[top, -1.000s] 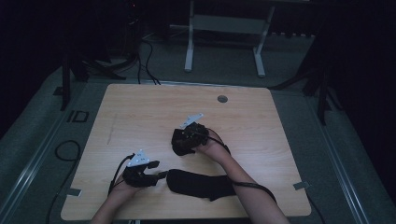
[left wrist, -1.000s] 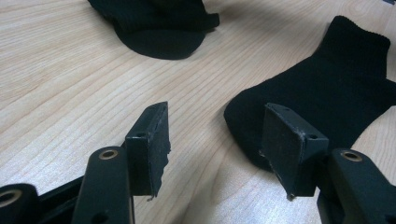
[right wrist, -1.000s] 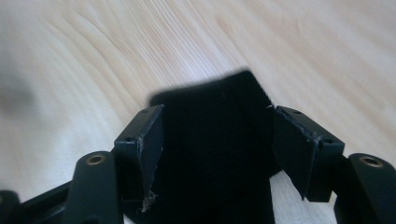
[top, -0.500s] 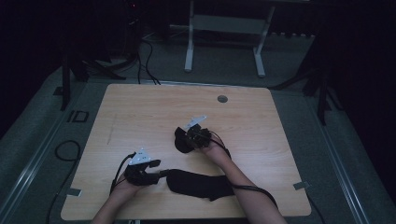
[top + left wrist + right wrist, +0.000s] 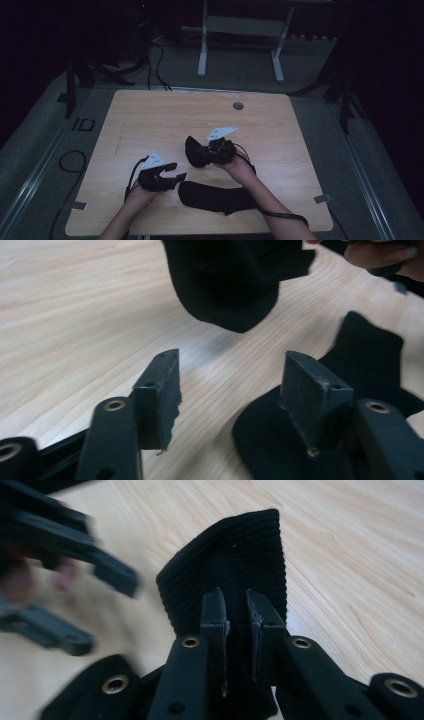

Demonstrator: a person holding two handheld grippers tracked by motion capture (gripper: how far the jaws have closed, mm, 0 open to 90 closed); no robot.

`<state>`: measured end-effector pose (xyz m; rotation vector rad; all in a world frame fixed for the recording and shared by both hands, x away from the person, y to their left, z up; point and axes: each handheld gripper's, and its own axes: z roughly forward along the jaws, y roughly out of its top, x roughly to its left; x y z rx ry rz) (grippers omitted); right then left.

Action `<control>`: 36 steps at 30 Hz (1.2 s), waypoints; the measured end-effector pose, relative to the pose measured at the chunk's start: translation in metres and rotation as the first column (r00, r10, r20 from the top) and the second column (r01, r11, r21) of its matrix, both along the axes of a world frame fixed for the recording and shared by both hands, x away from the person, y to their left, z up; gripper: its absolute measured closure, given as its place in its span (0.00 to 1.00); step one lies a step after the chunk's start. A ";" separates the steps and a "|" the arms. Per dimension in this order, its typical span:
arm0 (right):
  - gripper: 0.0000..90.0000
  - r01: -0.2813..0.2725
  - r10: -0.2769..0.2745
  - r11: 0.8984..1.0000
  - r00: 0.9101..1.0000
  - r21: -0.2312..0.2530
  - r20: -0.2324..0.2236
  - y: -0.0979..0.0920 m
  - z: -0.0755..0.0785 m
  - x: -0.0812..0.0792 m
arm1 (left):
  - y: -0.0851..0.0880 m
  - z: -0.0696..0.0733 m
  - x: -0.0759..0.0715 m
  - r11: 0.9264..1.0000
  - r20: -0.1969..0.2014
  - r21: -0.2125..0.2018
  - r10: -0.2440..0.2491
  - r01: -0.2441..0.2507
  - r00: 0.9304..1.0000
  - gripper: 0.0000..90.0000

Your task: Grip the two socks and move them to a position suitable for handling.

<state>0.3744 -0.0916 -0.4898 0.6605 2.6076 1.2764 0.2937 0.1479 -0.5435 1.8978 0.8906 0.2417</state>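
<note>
Two black socks are on the wooden table (image 5: 165, 120). One sock (image 5: 215, 197) lies flat near the front edge, also seen as dark fabric (image 5: 370, 355) beside my left jaws. The other sock (image 5: 196, 152) hangs lifted off the table, ribbed cuff (image 5: 240, 565) pinched between my right gripper's (image 5: 235, 610) jaws, which are shut on it. It hangs ahead of the left gripper too (image 5: 230, 285). My left gripper (image 5: 175, 172) (image 5: 230, 385) stands open just above the table, to the left of the flat sock, nothing between its jaws.
A round cable port (image 5: 238, 106) sits near the table's far edge. Beyond the table stands a white metal frame (image 5: 240, 45) on the dark floor. Cables (image 5: 70, 160) trail off the left side.
My right gripper has carried the held sock slightly right and farther from the person. The left gripper has edged right toward the flat sock.
</note>
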 end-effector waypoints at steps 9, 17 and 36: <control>0.89 -0.050 0.049 0.997 0.999 0.063 0.021 -0.017 0.023 -0.022 | -0.021 0.009 0.007 0.994 0.026 -0.047 -0.093 0.094 0.995 0.39; 0.88 -0.054 0.052 0.996 0.998 0.075 0.027 -0.023 0.025 -0.026 | -0.036 0.015 0.016 0.988 0.042 -0.085 -0.124 0.127 0.991 0.62; 0.88 0.029 -0.031 0.993 0.999 0.111 0.015 -0.060 0.012 -0.023 | -0.047 0.027 0.017 0.996 0.034 0.020 -0.085 0.084 0.996 0.95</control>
